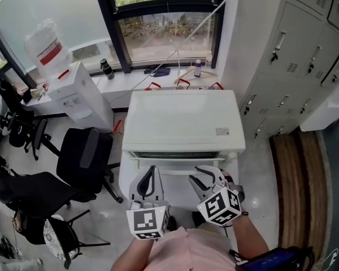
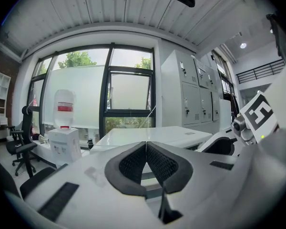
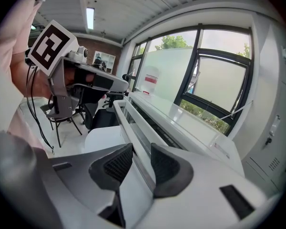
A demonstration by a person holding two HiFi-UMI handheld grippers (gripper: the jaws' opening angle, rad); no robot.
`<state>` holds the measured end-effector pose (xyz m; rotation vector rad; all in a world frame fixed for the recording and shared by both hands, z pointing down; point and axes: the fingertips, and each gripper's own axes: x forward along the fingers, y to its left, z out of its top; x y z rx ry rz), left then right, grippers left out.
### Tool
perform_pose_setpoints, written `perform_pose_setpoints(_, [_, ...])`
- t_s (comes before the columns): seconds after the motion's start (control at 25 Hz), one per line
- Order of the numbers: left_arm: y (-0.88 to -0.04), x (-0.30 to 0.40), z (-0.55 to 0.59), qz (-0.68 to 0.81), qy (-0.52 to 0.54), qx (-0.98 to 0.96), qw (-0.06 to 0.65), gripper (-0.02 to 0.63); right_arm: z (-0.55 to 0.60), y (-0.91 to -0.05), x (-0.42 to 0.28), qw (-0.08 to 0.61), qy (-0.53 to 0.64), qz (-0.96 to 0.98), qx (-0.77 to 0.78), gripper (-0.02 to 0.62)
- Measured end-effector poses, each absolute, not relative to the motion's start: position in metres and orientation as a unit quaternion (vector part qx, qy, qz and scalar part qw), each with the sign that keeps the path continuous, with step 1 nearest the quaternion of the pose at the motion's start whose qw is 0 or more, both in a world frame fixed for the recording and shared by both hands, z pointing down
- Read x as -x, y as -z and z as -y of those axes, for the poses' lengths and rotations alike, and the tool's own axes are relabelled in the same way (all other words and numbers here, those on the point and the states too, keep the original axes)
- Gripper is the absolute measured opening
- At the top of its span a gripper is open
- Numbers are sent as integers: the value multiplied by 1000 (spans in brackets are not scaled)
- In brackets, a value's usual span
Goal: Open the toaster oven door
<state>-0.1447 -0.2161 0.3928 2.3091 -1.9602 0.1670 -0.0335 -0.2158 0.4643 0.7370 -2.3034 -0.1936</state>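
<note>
The white toaster oven [image 1: 181, 120] takes up most of the small white worktop [image 1: 178, 184]. Its back is toward the far edge by the window and its front faces the near edge, with the door closed and the handle [image 1: 178, 166] running along the front. The left gripper [image 1: 151, 176] hovers over the near edge, left of the middle. In the left gripper view its jaws are pressed together with nothing between them [image 2: 145, 144], and they point over the oven's flat top. The right gripper [image 1: 206, 178] sits at the near edge right of the middle, angled in toward the oven's front. In the right gripper view its jaws stand apart [image 3: 142, 151] and the handle [image 3: 128, 128] runs between the dark pads [image 3: 167, 168]; I cannot tell whether the pads press on it. A water dispenser [image 1: 73, 95] and a black chair [image 1: 82, 157] stand beyond the left edge, and grey lockers [image 1: 294, 55] beyond the right.
</note>
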Motion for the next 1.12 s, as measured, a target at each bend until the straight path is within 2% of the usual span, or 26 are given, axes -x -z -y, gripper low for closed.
perform_pose_setpoints(1.12, [-403,148,193,642,-65,-761,68,14,173,-483,30,377,80,881,-274,115])
